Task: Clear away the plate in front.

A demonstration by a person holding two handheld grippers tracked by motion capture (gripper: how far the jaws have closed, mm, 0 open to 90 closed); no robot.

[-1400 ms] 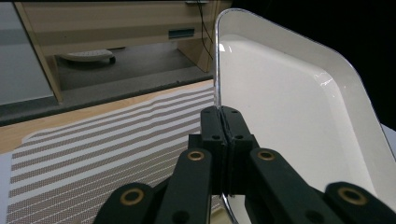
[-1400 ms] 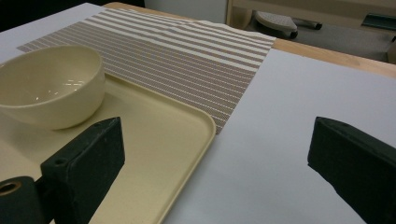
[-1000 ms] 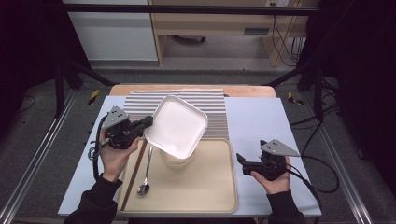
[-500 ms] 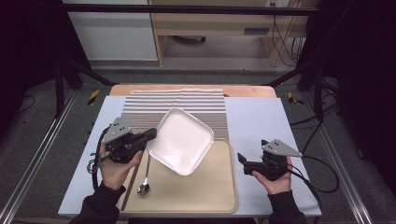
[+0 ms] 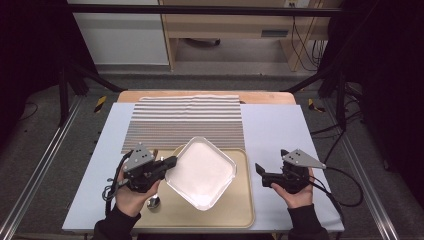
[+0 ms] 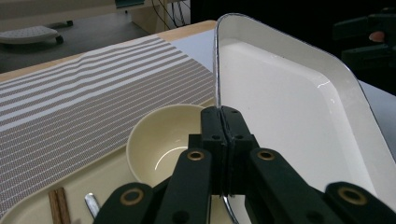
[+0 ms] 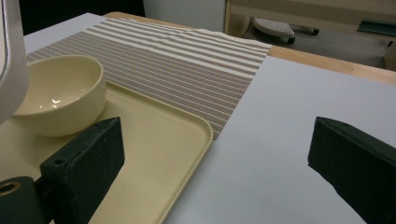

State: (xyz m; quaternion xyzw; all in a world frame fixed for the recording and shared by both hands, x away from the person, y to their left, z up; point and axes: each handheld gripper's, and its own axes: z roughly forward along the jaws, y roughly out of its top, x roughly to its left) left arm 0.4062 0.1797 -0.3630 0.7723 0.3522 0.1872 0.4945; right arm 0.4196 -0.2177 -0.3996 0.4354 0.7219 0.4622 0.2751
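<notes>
A white square dish [image 5: 204,174] hangs tilted over the beige tray [image 5: 240,217], and my left gripper [image 5: 172,161] is shut on its left rim. In the left gripper view the jaws [image 6: 223,122] pinch the thin rim of the dish [image 6: 289,107]. A cream bowl [image 6: 161,140] sits on the tray just under that edge. My right gripper [image 5: 260,172] stands open and empty at the tray's right edge, above the blue-grey mat. In the right gripper view its gripper [image 7: 219,172] is spread wide, with the bowl [image 7: 58,93] and the dish's edge [image 7: 9,56] at the far left.
A striped placemat [image 5: 185,120] lies behind the tray. A spoon [image 5: 153,202] and brown chopsticks [image 6: 58,207] lie at the tray's left end. The blue-grey mat [image 5: 280,130] covers the table. Dark stands and rails flank the table.
My left gripper has brought the dish toward the near side and downward. The dish has tipped flatter and now covers the bowl in the high view. The right gripper has stayed put.
</notes>
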